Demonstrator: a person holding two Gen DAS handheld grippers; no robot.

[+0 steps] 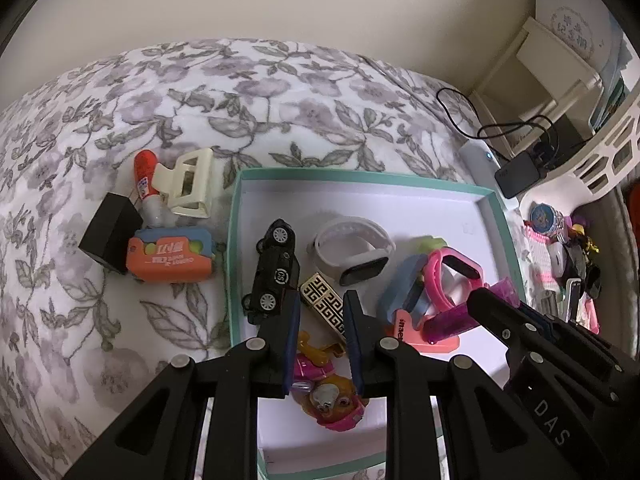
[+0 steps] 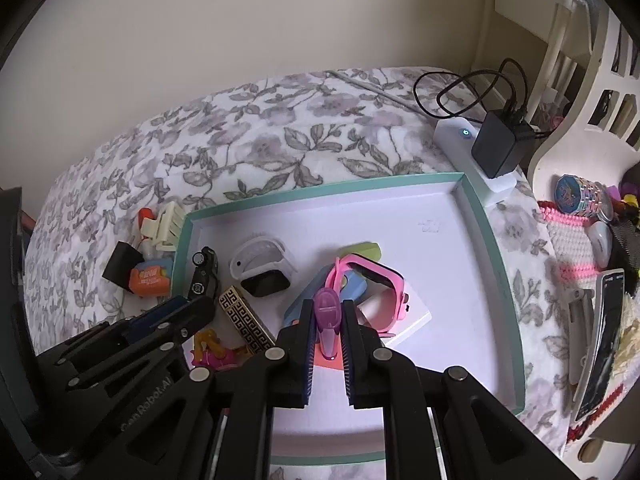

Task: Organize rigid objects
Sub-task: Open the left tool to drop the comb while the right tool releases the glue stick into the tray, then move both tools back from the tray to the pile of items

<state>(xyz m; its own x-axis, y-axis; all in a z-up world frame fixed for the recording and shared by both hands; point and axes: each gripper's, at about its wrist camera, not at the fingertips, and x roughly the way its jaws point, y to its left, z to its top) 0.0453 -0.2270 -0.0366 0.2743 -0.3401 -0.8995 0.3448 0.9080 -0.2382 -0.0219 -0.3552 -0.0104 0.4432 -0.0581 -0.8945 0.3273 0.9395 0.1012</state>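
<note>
Floral bedding (image 1: 120,320) carries a tray (image 2: 496,264); a purple clip (image 2: 329,320) is gripped by the right claw (image 2: 329,334), the left claw (image 1: 322,312) is closed, empty. Dropped carelessly, the clip could knock the pink watch (image 2: 380,284).

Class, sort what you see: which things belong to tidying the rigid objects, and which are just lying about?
Job: teal-rimmed white box; black toy car; white wristband watch; cream plastic hair claw; purple plastic clip in right gripper.

Lying about: black charger plug; white slotted basket.

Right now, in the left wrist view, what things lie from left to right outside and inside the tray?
Black box → orange case → toy car → white watch → pink watch
</note>
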